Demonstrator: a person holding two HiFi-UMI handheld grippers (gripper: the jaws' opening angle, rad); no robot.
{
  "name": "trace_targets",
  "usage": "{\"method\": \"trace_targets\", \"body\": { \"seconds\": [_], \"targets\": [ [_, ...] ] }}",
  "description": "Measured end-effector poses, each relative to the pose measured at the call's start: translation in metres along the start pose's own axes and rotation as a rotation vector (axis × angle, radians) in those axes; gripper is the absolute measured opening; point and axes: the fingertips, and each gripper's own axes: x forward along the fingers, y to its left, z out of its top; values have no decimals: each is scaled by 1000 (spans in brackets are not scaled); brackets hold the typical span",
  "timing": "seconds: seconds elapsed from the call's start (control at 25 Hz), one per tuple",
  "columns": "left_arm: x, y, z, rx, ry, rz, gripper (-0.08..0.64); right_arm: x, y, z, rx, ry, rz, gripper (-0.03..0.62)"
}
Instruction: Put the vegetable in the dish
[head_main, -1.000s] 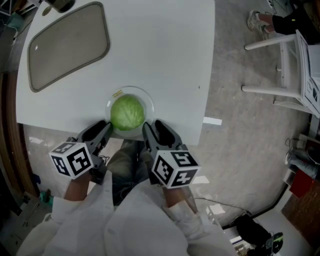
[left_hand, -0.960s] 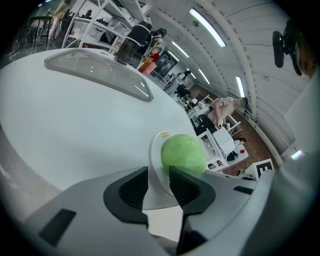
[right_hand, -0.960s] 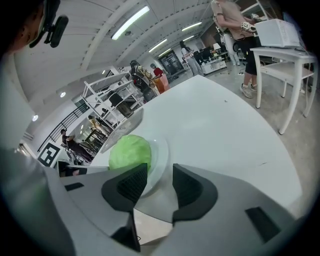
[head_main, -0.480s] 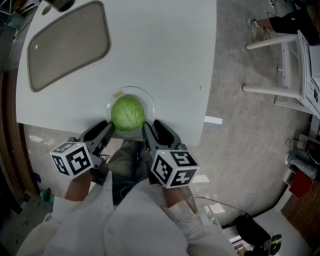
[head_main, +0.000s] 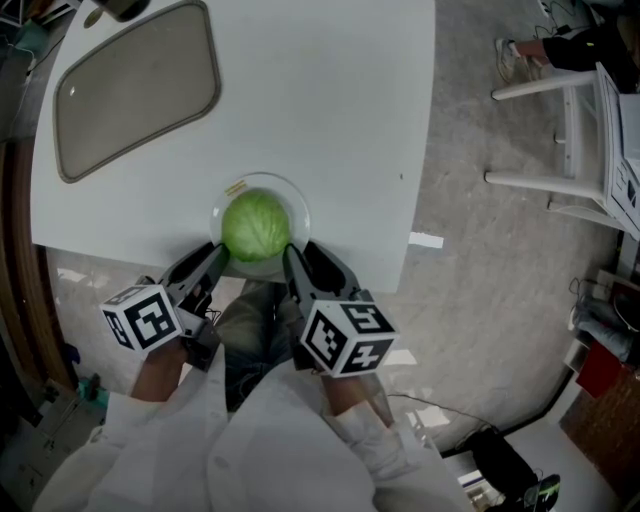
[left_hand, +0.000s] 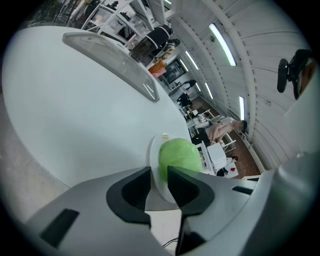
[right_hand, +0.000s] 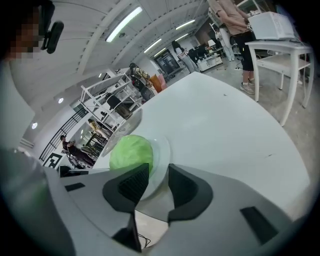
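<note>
A green cabbage (head_main: 255, 227) sits in a clear glass dish (head_main: 301, 206) at the near edge of the white table (head_main: 330, 100). My left gripper (head_main: 212, 256) is at the dish's near left rim and my right gripper (head_main: 302, 252) at its near right rim. In the left gripper view the dish rim (left_hand: 152, 155) runs between the jaws of the left gripper (left_hand: 159, 175), with the cabbage (left_hand: 179, 156) just beyond. In the right gripper view the rim (right_hand: 161, 150) likewise passes between the jaws of the right gripper (right_hand: 159, 172), beside the cabbage (right_hand: 131, 154). Both pairs of jaws are closing, with a gap still showing around the rim.
A beige tray (head_main: 135, 85) with a grey rim lies at the table's far left. A dark object (head_main: 120, 8) stands at the far edge. White furniture (head_main: 565, 130) stands on the floor to the right. The dish slightly overhangs the table's near edge.
Both grippers' jaws have narrowed a little around the dish rim. The cabbage and dish have not moved.
</note>
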Motion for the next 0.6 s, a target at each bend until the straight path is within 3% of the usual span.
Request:
{"method": "trace_targets", "body": {
  "seconds": [0.32, 0.4, 0.6],
  "targets": [
    [0, 1, 1, -47, -30, -10, 107, 1, -2, 0, 9, 0, -19, 127],
    [0, 2, 2, -72, -42, -17, 107, 1, -5, 0, -6, 5, -49, 75],
    [0, 5, 2, -99, -39, -32, 107, 2, -5, -1, -12, 13, -50, 75]
  ]
}}
